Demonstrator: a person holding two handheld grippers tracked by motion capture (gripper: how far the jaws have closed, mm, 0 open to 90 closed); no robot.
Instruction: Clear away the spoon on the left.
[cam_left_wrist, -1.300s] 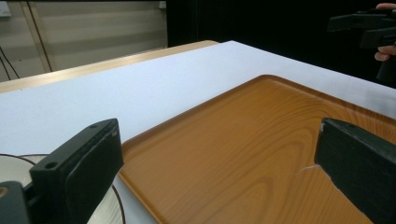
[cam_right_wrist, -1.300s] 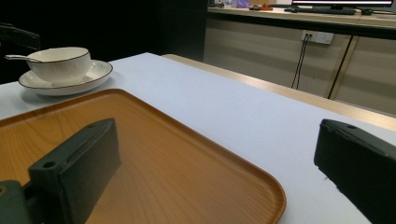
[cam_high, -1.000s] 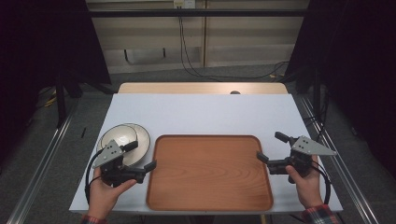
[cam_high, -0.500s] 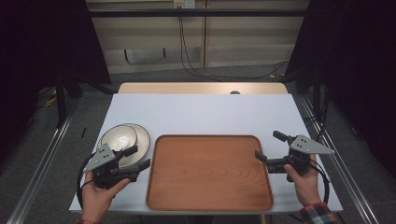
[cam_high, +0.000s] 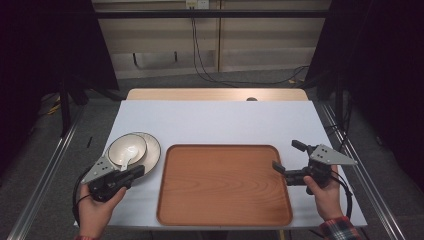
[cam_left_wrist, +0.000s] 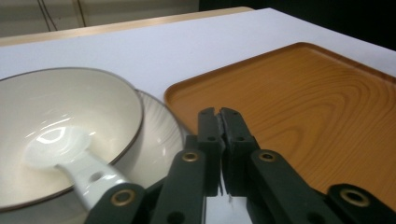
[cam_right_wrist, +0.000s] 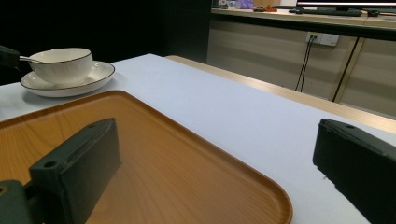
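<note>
Having just closed empty, the left claw (cam_high: 136, 172) sits nearer the plate (cam_high: 151, 150).

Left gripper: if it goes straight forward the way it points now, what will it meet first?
Probably the plate under the bowl: the left gripper, jaws shut on nothing, points at its near rim, close beside the tray. Depth is uncertain.

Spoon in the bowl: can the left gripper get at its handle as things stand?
Probably yes. The spoon handle sticks out over the bowl rim toward the left gripper, with nothing between. But the jaws have just closed on nothing, beside the handle, so they must reopen first.
</note>
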